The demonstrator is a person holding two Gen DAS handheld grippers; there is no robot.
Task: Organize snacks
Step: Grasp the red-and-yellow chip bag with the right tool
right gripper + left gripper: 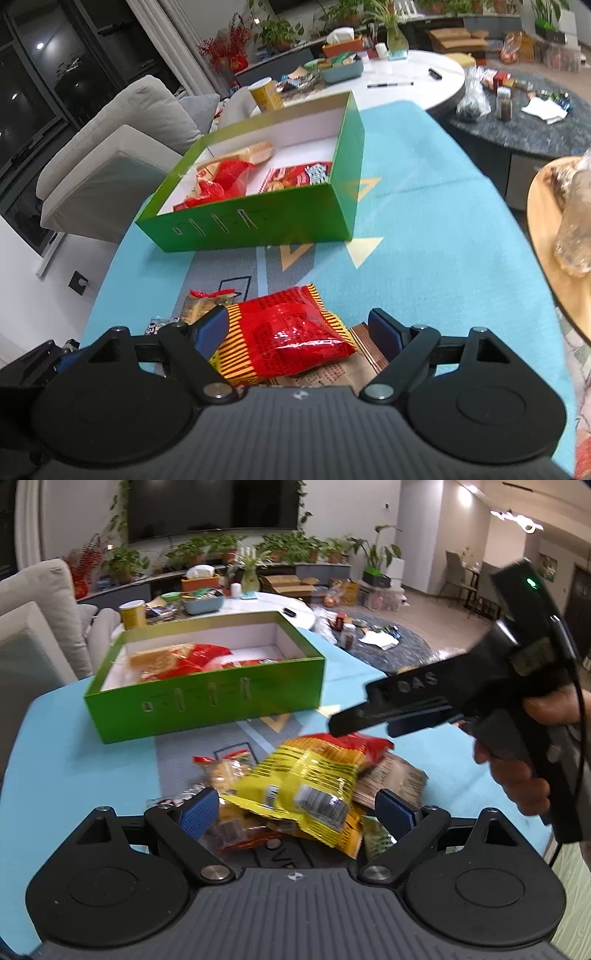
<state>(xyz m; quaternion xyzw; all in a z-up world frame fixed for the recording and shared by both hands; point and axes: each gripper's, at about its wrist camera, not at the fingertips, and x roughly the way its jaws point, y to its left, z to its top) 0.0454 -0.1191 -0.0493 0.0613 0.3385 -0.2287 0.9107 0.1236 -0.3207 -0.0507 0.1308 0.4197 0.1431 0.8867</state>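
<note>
A yellow and red snack bag [306,775] [291,336] lies on top of a small pile on the blue mat. Under it are a brown packet [395,779] [369,354] and a clear bag of crackers [225,768] [203,302]. My left gripper [297,812] is open, its blue pads either side of the bag's yellow end without pressing on it. My right gripper [299,332] [343,723] is open too and hangs over the bag's red end, held by a hand. Behind the pile stands an open green box [207,701] [258,218] holding red packets and biscuit packs.
A blue patterned mat [424,206] covers the table. A round wooden tray [546,229] with a clear bag sits at the right edge. Beyond the box are a white round table [417,74] with a yellow can and a blue basket, and a grey sofa [40,627] to the left.
</note>
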